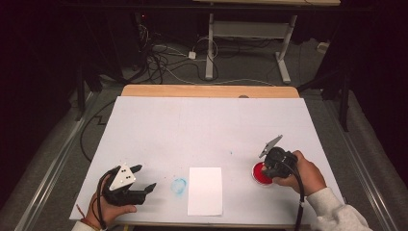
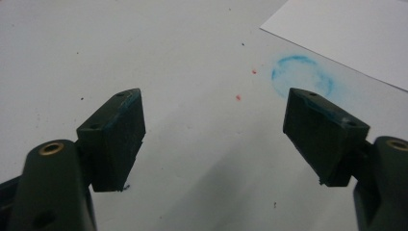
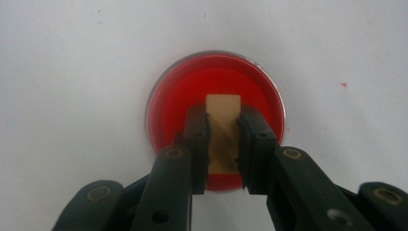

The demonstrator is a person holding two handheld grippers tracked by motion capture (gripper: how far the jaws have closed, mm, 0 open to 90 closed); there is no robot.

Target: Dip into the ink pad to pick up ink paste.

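Observation:
A round red dish (image 3: 185, 91) of red paint sits on the white table top (image 1: 202, 125) at the right (image 1: 258, 175). My right gripper (image 3: 223, 126) is shut on a small tan block (image 3: 223, 107), which it holds upright over the middle of the dish. In the high view the right gripper (image 1: 270, 168) points down over the dish. My left gripper (image 1: 144, 177) rests open near the front left edge, with nothing between its fingers (image 2: 214, 115). Just past its right jaw is a blue ring mark (image 2: 302, 74).
A white sheet of paper (image 1: 205, 190) lies at the front middle, between the blue ring mark (image 1: 178, 186) and the dish; its corner shows in the left gripper view (image 2: 356, 33). A wooden strip (image 1: 207, 91) borders the table's far edge. Cables and desk legs lie on the floor beyond.

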